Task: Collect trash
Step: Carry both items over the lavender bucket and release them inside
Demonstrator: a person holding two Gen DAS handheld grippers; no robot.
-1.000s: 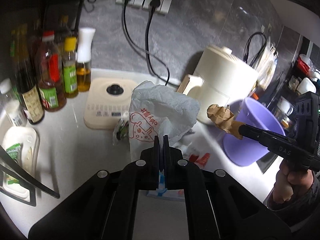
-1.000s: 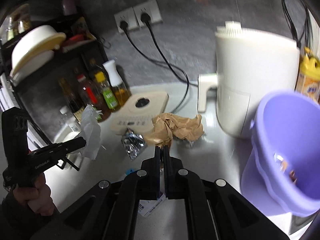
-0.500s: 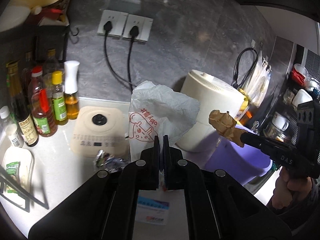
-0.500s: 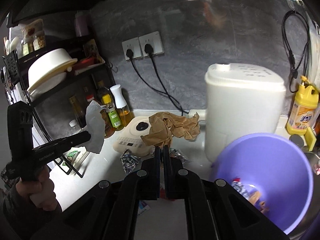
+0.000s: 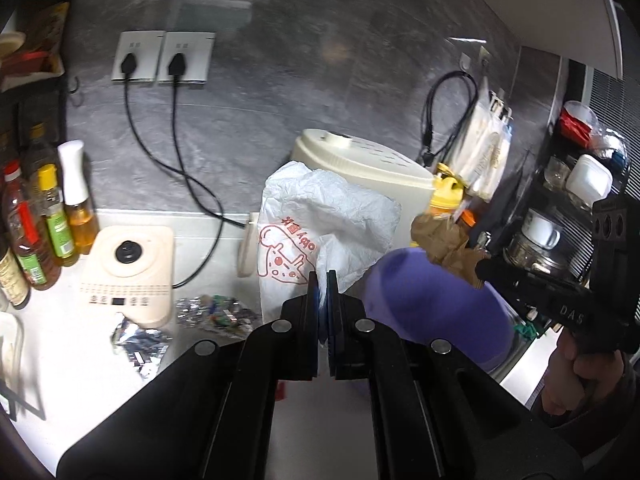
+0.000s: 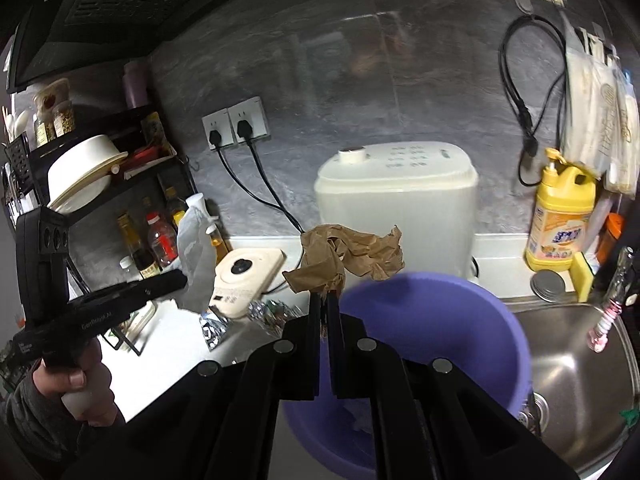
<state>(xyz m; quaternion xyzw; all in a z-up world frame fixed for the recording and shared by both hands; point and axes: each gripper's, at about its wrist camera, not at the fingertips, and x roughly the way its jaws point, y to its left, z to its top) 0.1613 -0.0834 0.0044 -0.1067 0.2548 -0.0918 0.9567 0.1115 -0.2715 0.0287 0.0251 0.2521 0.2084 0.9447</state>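
Note:
My left gripper [image 5: 323, 280] is shut on a white plastic bag [image 5: 320, 220] with red print, held up in the air left of the purple bucket [image 5: 432, 304]. My right gripper [image 6: 325, 294] is shut on a crumpled brown paper [image 6: 348, 254], held over the near left rim of the purple bucket [image 6: 424, 320]. In the left wrist view the brown paper [image 5: 444, 240] hangs at the bucket's far right rim. Foil wrappers [image 5: 140, 344] and a shiny packet [image 5: 216, 314] lie on the white counter [image 5: 76, 344].
A cream appliance [image 6: 396, 204] stands behind the bucket, a flat cream device [image 5: 130, 276] to its left. Oil bottles [image 5: 44, 220] line the left wall. A steel sink [image 6: 580, 380] is right of the bucket, a yellow detergent bottle [image 6: 560, 216] behind it.
Both grippers have risen and moved right toward the bucket, each still holding its trash. The brown paper now hangs over the bucket's rim.

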